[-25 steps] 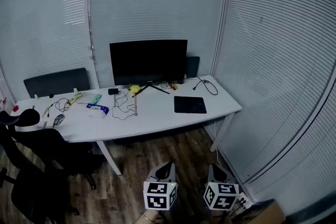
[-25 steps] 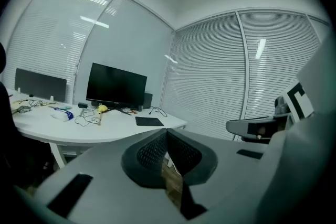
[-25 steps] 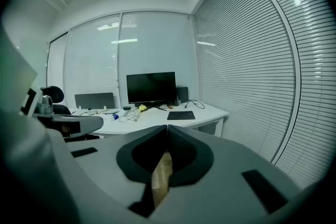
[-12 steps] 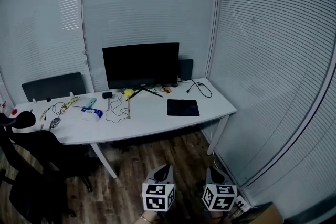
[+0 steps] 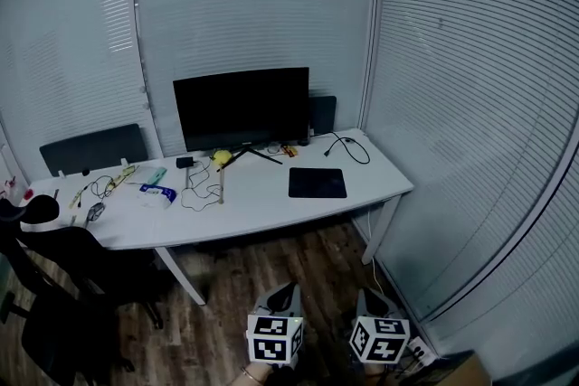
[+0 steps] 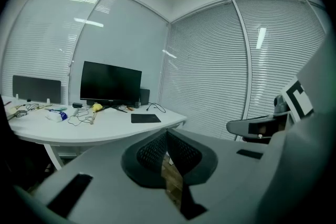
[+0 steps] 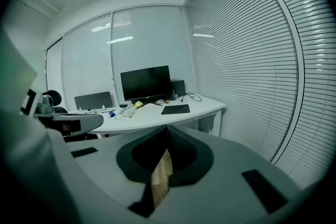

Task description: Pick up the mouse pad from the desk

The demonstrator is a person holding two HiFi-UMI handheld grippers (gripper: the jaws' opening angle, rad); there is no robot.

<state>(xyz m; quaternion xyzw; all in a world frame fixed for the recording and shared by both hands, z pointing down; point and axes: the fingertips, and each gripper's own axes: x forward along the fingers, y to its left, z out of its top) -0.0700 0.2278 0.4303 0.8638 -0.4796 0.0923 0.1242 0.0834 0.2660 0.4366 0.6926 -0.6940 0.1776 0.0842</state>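
Observation:
A black rectangular mouse pad lies flat on the right part of the white desk, in front of the monitor's right end. It also shows small in the left gripper view as the mouse pad and in the right gripper view as the mouse pad. My left gripper and right gripper hang low over the wooden floor, well short of the desk. Both are shut with nothing between the jaws. From the left gripper and the right gripper the desk is far ahead.
A black monitor stands at the desk's back, with cables, a yellow object and a white-blue packet to the left. A black office chair stands at the left. Blinds line the right wall.
The view has shifted a little: the desk and mouse pad sit slightly further left and up in the head view than a second ago. Both grippers stay shut and low.

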